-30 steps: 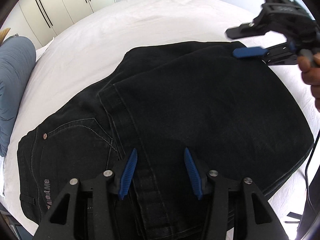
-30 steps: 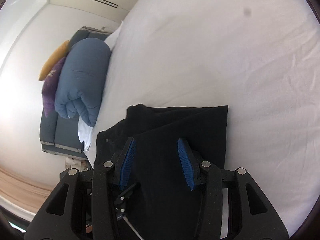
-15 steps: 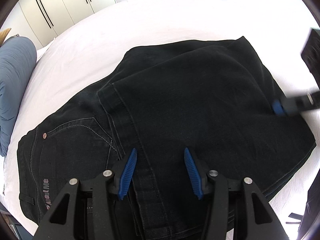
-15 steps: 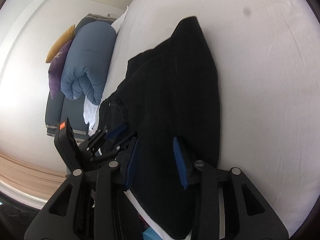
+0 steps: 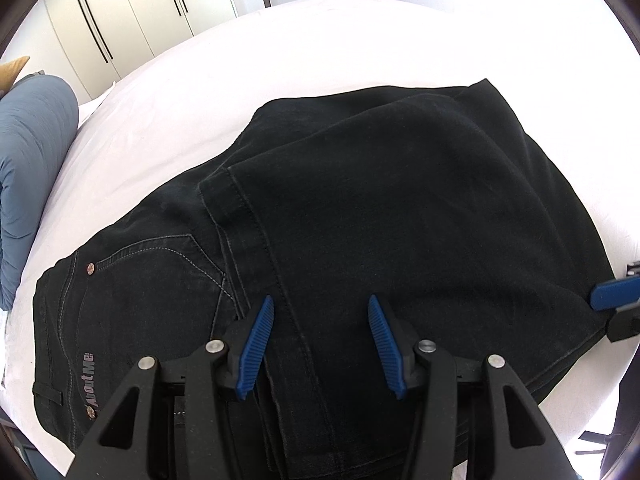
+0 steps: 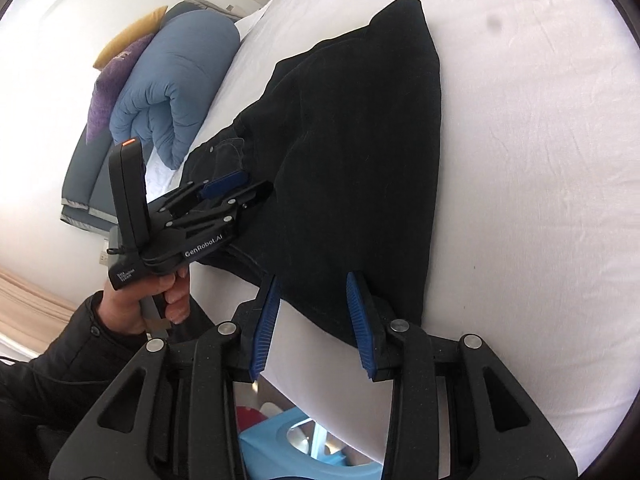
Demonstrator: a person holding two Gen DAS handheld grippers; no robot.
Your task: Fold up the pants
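Black jeans (image 5: 400, 200) lie folded on a white bed (image 5: 320, 40), legs doubled over the seat, a leg hem (image 5: 236, 200) on top, the back pocket (image 5: 152, 272) at the left. My left gripper (image 5: 316, 340) hovers open over the hem's seam near the front edge. In the right wrist view the jeans (image 6: 352, 140) run away from me. My right gripper (image 6: 312, 316) stands open at their near corner, cloth lying between the pads without being pinched. One of its blue pads (image 5: 612, 296) shows at the jeans' right edge. A hand (image 6: 160, 296) holds the left gripper (image 6: 228, 188).
A rolled blue duvet (image 6: 176, 80) and a purple pillow (image 6: 112, 92) sit at the head of the bed (image 6: 540, 160). White wardrobe doors (image 5: 120, 20) stand behind. A light blue plastic item (image 6: 288, 452) sits on the floor below the bed's edge.
My right gripper has travelled from the jeans' far corner along their right side to the near corner, and its jaws have narrowed a little. The left gripper has stayed put.
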